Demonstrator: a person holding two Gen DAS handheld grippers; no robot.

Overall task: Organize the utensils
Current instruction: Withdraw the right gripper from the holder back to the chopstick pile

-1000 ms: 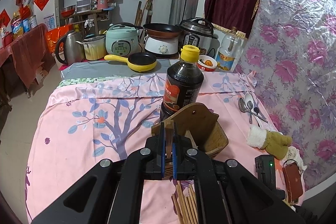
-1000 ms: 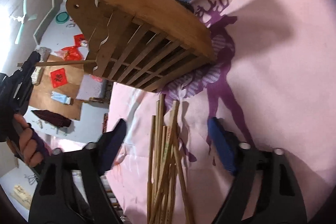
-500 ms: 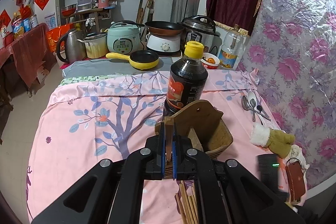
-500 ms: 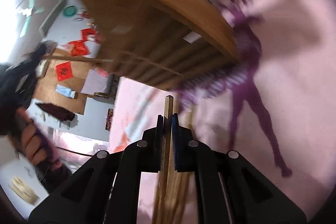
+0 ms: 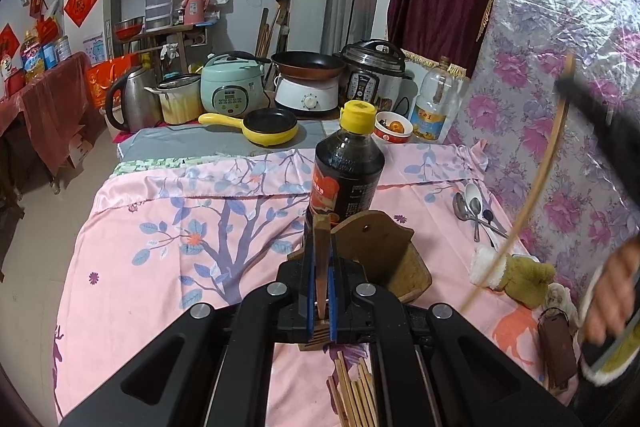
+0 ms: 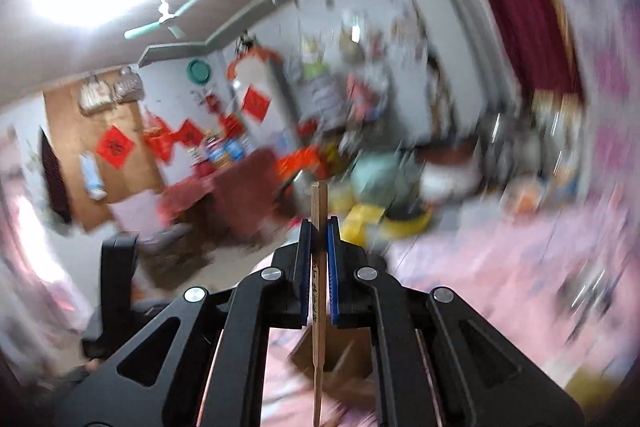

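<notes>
On the pink cloth, the left gripper (image 5: 319, 291) pinches the wooden holder (image 5: 380, 255) by its wall. The right gripper (image 6: 319, 267) clamps one chopstick (image 6: 319, 307) aloft; the swing is fast, so it may overshoot the holder's opening.

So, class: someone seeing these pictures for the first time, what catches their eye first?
Probably the dark sauce bottle with its yellow cap, mid-table just behind the wooden utensil holder, whose edge the left gripper is clamped on. Next, the single chopstick gripped upright in the right gripper, sharp against a blurred room.
</notes>
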